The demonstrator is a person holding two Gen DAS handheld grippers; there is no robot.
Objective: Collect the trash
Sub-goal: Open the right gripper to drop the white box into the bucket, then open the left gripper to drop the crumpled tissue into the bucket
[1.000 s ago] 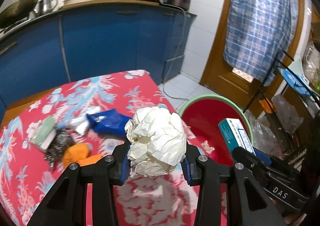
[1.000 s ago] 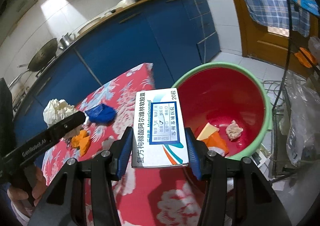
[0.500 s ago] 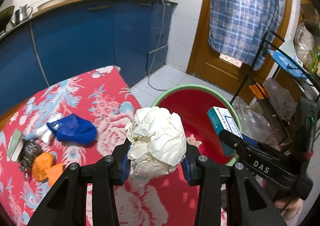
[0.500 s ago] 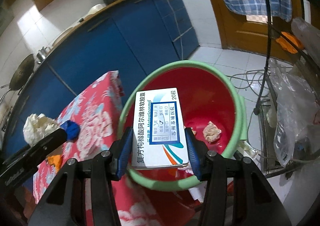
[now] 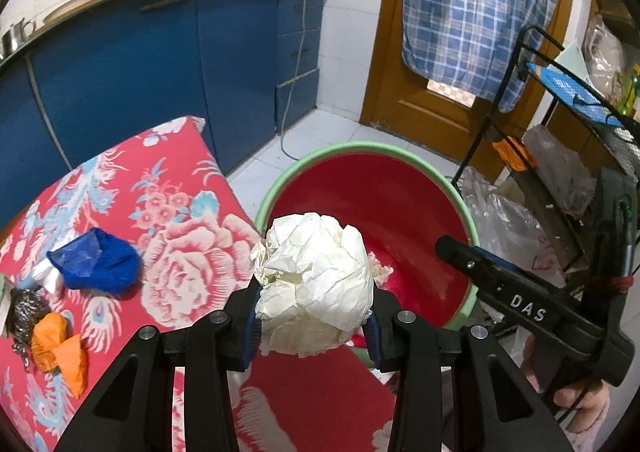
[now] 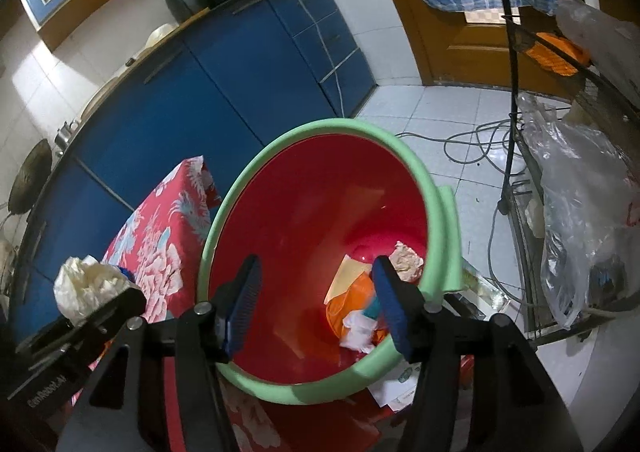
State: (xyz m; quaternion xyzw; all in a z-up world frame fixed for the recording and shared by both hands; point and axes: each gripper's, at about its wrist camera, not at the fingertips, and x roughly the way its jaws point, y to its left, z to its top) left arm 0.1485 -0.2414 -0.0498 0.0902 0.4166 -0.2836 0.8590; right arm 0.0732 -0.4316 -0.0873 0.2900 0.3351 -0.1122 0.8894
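Observation:
My left gripper [image 5: 312,318] is shut on a crumpled white paper ball [image 5: 316,276], held over the near left rim of the red bin with a green rim [image 5: 360,148]. In the right wrist view the same ball [image 6: 88,284] shows at the far left. My right gripper [image 6: 316,288] hangs over the bin [image 6: 320,128], its jaws opening with nothing between them. A teal box corner [image 6: 374,308] lies among orange, yellow and white scraps at the bin's bottom. On the red floral tablecloth [image 5: 180,212] lie a blue wrapper [image 5: 96,264], orange scraps [image 5: 60,348] and a steel scourer [image 5: 26,312].
Blue cabinets [image 5: 160,72] run behind the table. A black wire rack [image 5: 560,112] with plastic bags [image 6: 580,212] stands right of the bin. Cables [image 6: 472,148] trail on the tiled floor. A wooden door with a checked cloth [image 5: 472,12] is at the back.
Both grippers moved right, toward and over the bin. The right jaws opened and the medicine box dropped out of them into the bin. The left still holds the paper ball.

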